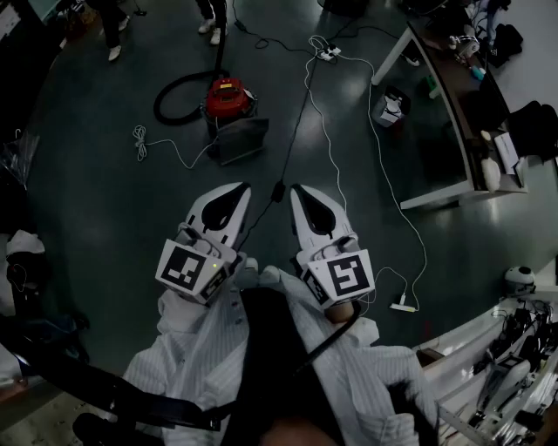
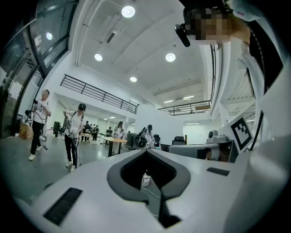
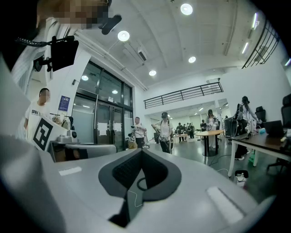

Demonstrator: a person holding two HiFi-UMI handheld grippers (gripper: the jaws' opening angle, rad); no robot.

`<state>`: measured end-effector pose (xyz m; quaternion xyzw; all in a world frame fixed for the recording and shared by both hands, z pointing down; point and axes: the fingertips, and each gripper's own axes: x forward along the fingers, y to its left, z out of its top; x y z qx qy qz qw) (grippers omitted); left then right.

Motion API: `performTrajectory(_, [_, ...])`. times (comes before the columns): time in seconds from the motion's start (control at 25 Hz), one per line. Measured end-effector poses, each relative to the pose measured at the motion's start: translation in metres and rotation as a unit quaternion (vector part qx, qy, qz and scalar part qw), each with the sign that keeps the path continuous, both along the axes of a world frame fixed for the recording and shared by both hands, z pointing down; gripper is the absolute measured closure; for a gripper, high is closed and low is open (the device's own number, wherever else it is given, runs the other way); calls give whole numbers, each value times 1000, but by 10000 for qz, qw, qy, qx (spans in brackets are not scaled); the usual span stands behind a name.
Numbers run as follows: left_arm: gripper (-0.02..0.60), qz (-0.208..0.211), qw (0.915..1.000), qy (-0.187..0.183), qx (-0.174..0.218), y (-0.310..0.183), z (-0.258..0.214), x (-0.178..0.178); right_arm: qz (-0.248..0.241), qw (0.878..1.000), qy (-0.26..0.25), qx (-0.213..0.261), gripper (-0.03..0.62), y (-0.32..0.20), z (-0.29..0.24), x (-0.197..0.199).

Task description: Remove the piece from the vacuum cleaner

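Writing: no brand or label can be read on the vacuum cleaner (image 1: 228, 96). Each gripper's cube carries black-and-white square markers. A blue poster (image 3: 64, 103) hangs on the glass wall (image 3: 102, 113), its print too small to read.
Left gripper (image 1: 239, 186): jaws closed tip to tip with nothing between them; held level, close to the person's white shirt (image 1: 349, 375).
Right gripper (image 1: 297, 187): jaws likewise pressed together and empty; just beside the left one.
Vacuum cleaner: red body on the floor (image 1: 105, 192), at 11 o'clock from the grippers and well apart from both. A black hose (image 1: 159, 100) loops off at its 9 o'clock. A dark flat panel (image 1: 241, 139) sits at its 5 o'clock, touching or just beside, cannot tell.
Floor: dark, glossy, grey-green. White cables (image 1: 327, 131) trail across it, and a black cable (image 1: 292, 139) runs from 12 o'clock toward the grippers. A white power strip (image 1: 329, 52) lies at 12 o'clock.
Table (image 1: 440, 197): white frame, dark top, at 2 o'clock; a small white bin (image 1: 391, 107) stands near its leg.
Room: high white ceiling with round lights (image 2: 127, 11), a railed mezzanine (image 2: 97, 93), and several people (image 2: 73, 132) standing around tables.
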<state>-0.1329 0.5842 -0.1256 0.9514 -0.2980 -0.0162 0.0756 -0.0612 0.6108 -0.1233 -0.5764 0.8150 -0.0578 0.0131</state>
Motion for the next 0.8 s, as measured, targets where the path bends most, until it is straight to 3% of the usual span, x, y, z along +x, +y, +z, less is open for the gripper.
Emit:
performTrajectory(0.44, [580, 104, 9998, -142, 7, -1, 6, 14, -71, 9999, 95, -39, 595, -3, 5, 9])
performTrajectory(0.8, [580, -218, 9995, -231, -87, -26, 24, 17, -75, 9998, -30, -154, 595, -23, 22, 27])
